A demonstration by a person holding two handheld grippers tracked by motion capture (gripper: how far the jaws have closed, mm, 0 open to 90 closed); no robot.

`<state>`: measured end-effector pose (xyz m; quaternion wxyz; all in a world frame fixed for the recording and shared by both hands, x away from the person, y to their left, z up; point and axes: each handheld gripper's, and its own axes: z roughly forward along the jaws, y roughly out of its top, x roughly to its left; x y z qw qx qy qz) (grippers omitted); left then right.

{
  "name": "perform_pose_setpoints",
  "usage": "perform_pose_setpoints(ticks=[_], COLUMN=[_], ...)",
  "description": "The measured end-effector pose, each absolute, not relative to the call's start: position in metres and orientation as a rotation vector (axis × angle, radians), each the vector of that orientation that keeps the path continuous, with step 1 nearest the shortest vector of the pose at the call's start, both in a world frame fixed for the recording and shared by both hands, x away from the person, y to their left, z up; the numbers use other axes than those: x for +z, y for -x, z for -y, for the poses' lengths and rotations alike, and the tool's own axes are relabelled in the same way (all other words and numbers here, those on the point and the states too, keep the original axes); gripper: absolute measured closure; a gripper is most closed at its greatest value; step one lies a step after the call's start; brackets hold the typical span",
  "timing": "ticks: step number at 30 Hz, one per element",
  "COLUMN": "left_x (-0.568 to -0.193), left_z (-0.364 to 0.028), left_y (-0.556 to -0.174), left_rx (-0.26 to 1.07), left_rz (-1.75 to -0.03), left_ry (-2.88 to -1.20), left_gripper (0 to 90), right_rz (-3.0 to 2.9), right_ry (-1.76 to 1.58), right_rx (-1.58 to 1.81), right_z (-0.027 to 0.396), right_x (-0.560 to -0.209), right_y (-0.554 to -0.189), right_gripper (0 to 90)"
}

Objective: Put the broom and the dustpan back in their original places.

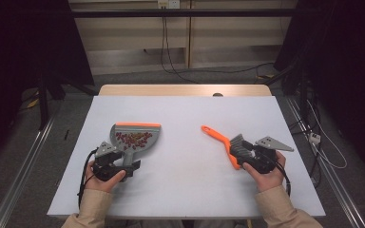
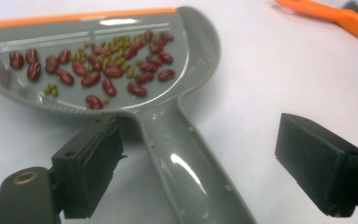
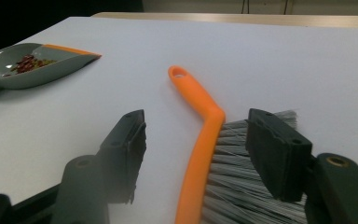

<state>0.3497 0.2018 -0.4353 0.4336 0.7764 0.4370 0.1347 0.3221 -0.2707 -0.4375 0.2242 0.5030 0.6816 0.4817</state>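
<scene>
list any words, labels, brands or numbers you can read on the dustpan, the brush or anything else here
None: no readable text in any view.
The grey dustpan with its orange lip carries only beans, no marking.
The orange brush shows no brand or label.
The white table is blank.
The wall outlet at the top of the high view is too small to show any marking.

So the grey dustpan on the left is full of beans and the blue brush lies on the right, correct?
Not quite: the brush is orange, not blue, as the right gripper view shows plainly. The rest holds: the grey dustpan on the left holds beans.
</scene>
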Motion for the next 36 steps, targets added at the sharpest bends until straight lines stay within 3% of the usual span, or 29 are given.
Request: perform_pose_setpoints(ticks=[10,36], left_x=[-0.431,-0.439], left_z=[-0.211,-0.23], left_y=[-0.337,-0.325], left_rx=[0.338,0.321], left_rz=[-0.986,-0.937], left_ry=[-1.919,-1.929], left_gripper=[12.2,8.5], right_rz=[-1.884,-1.946], right_ry=[-1.341,-1.278], right_rx=[1.37,1.332], right_z=[0.281,0.302], right_x=[-0.438,-0.447], right_y=[-0.308,-0.282], right_gripper=[33.8,27.9])
